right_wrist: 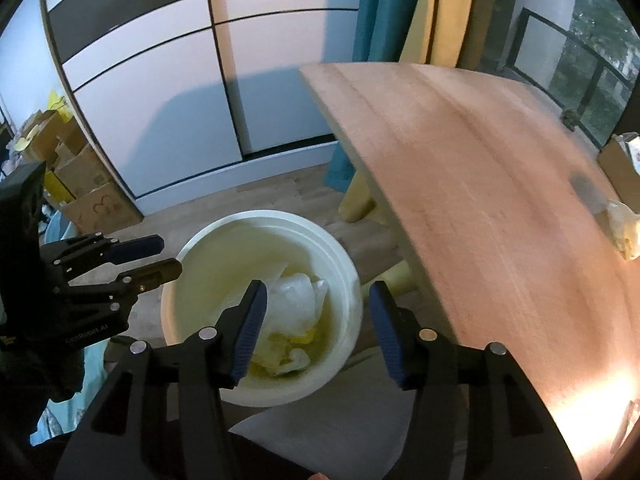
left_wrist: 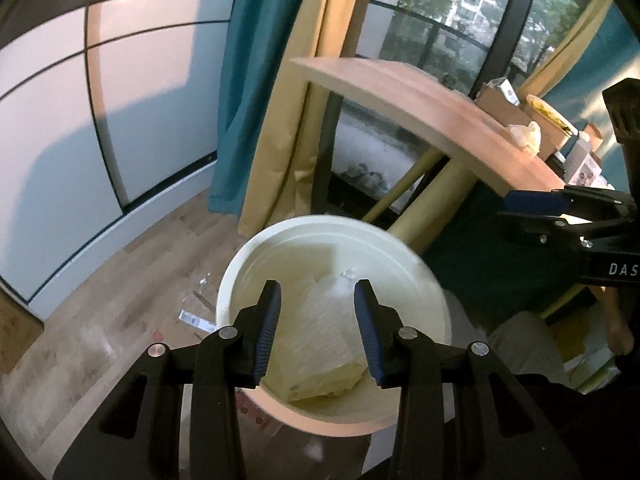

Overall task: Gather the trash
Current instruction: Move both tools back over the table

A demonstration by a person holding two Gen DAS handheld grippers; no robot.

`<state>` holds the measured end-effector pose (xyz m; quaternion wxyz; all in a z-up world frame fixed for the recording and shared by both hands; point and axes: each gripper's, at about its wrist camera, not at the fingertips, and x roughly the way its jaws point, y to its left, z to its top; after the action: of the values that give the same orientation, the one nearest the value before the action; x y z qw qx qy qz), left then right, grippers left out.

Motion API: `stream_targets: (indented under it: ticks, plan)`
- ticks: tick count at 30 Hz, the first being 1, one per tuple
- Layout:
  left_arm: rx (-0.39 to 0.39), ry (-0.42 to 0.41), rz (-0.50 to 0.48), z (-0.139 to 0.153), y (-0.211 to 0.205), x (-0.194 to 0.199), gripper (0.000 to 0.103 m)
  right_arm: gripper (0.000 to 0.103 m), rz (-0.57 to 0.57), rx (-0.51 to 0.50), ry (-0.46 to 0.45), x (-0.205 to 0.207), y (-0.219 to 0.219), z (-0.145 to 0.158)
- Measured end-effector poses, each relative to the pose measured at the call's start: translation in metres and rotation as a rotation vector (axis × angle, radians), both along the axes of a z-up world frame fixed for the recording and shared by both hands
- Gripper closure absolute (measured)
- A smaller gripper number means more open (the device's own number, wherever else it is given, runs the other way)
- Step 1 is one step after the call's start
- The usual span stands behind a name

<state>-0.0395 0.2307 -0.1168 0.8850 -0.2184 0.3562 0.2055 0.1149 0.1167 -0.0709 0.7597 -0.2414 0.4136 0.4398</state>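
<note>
A white round bin (left_wrist: pixel 424 276) stands on the floor beside the wooden table; it also shows in the right wrist view (right_wrist: pixel 340 256). Inside lie clear plastic wrap (left_wrist: pixel 324 320) and crumpled paper (right_wrist: pixel 292 312). My left gripper (left_wrist: pixel 318 328) is open and empty above the bin; it shows in the right wrist view (right_wrist: pixel 164 258) at the bin's left rim. My right gripper (right_wrist: pixel 316 328) is open and empty above the bin; it shows at the right in the left wrist view (left_wrist: pixel 504 208). A crumpled tissue (left_wrist: pixel 526 136) lies on the table; it also shows in the right wrist view (right_wrist: pixel 622 232).
The wooden table (right_wrist: pixel 480 184) fills the right. Cardboard boxes (left_wrist: pixel 500 100) stand at its far end. More boxes (right_wrist: pixel 80 184) are stacked by the white wardrobe (right_wrist: pixel 160 112). Scraps and a label (left_wrist: pixel 196 320) lie on the floor. Curtains (left_wrist: pixel 256 100) hang by the window.
</note>
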Motion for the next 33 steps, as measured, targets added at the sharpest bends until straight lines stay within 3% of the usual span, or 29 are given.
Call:
stream_targets:
  ticks: [15,33]
  plan:
    - [0.092,-0.093,-0.121,0.053,-0.055,0.047,0.062,0.050,-0.136,0.091,-0.059,0.021,-0.072,0.038]
    - [0.160,-0.124,-0.266,0.091,-0.125,0.113,0.062,0.050,-0.367,0.159,-0.075,0.063,-0.183,0.048]
